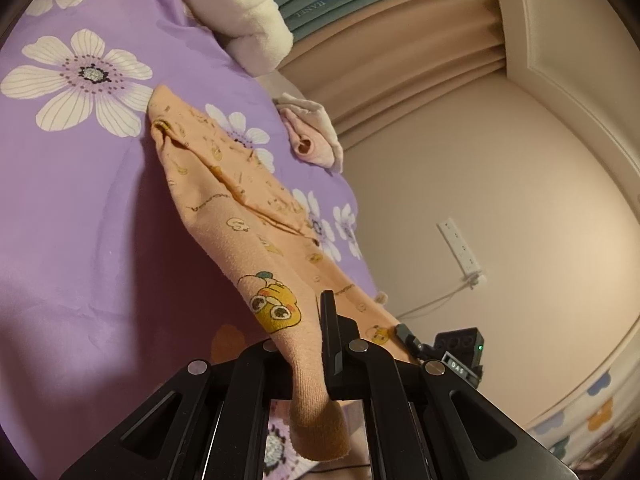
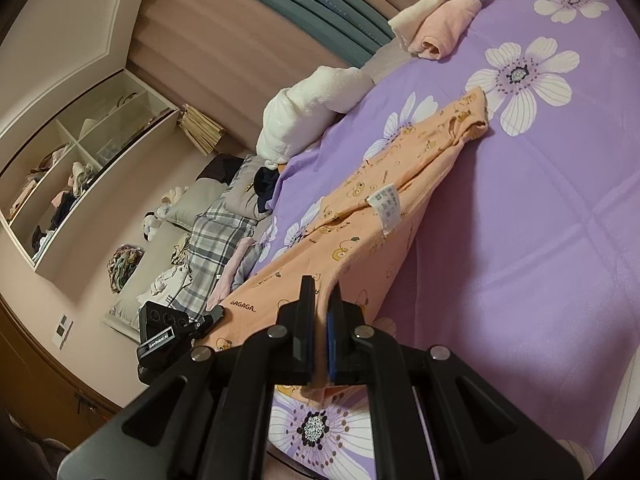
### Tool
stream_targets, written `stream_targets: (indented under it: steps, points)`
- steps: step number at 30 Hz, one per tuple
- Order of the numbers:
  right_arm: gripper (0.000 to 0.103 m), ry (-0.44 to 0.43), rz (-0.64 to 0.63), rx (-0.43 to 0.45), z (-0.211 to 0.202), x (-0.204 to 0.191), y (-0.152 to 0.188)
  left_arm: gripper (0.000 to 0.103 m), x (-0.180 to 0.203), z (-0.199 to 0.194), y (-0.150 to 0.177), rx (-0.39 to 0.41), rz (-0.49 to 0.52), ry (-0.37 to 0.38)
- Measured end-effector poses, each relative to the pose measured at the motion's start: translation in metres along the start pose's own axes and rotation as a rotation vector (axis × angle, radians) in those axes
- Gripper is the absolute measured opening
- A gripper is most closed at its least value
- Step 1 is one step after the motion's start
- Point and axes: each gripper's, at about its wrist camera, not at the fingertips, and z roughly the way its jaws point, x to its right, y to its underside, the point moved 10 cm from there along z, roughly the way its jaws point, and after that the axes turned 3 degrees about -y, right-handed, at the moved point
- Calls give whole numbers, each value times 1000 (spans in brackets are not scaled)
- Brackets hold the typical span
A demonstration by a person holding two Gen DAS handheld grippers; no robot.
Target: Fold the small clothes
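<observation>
Both grippers clamped on the orange baby garment (image 1: 224,216): left gripper (image 1: 316,344) pinching a cuff end, right gripper (image 2: 320,328) pinching an edge. Near end lifted, far end resting on the purple bed (image 2: 540,240), probably to stretch it flat before folding.

A purple flowered bedspread (image 2: 540,240) is covering the bed, with a white fluffy blanket (image 2: 304,108) bunching at its edge. Plaid fabric (image 2: 216,240) is lying on cushions below, an open shelf unit (image 2: 76,168) is standing against the wall, and a power strip (image 1: 460,246) is hanging on the opposite wall.
</observation>
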Motion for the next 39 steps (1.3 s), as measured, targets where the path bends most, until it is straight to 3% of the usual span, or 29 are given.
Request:
stream_targets:
  steps: [29, 39]
  points:
    - [6, -68, -151, 11, -36, -51, 0, 0, 47, -33, 12, 29, 104, 3]
    - [6, -80, -135, 20, -43, -45, -1, 0, 34, -29, 11, 19, 61, -24]
